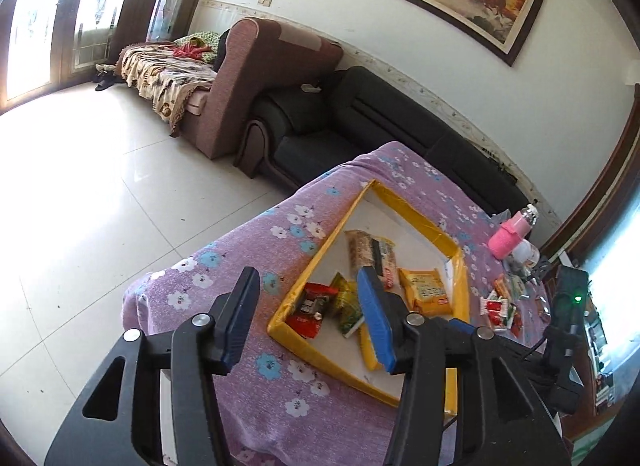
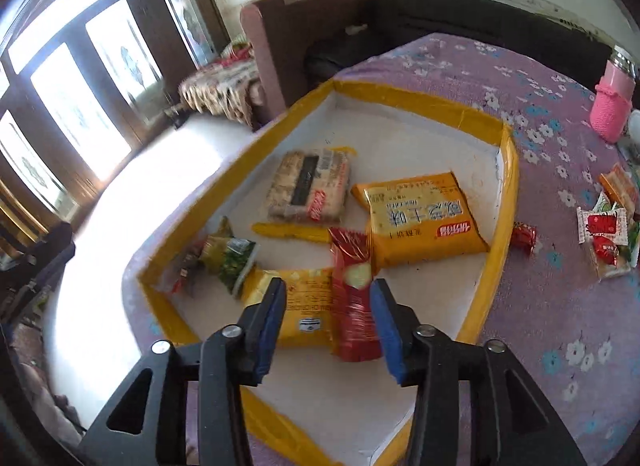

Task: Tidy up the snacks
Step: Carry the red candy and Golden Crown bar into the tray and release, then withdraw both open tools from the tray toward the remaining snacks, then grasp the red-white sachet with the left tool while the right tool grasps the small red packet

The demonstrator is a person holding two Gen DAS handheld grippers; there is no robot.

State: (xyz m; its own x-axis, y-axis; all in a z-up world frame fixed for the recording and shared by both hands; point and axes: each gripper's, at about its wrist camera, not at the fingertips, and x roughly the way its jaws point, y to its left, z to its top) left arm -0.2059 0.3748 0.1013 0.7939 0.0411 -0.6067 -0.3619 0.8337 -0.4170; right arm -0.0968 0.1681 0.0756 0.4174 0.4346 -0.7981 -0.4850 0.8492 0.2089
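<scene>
A white tray with a yellow rim (image 1: 316, 262) (image 2: 420, 99) lies on the purple flowered cloth. It holds a beige cracker pack (image 2: 308, 185) (image 1: 368, 252), an orange pack (image 2: 420, 217) (image 1: 426, 290), a green pack (image 2: 230, 258) (image 1: 348, 304), a dark red pack (image 1: 310, 308), a yellow pack (image 2: 296, 306) and a long red packet (image 2: 354, 298). My right gripper (image 2: 329, 284) stands open just above the red packet, its pads clear of it. My left gripper (image 1: 309, 272) is open and empty, higher up over the tray's near left rim.
Small red and white snack packets (image 2: 608, 225) (image 1: 500, 308) and a red candy (image 2: 524, 238) lie on the cloth right of the tray. A pink bottle (image 1: 510, 234) (image 2: 612, 105) stands at the far right. A black sofa (image 1: 320, 125) sits behind the table, tiled floor to the left.
</scene>
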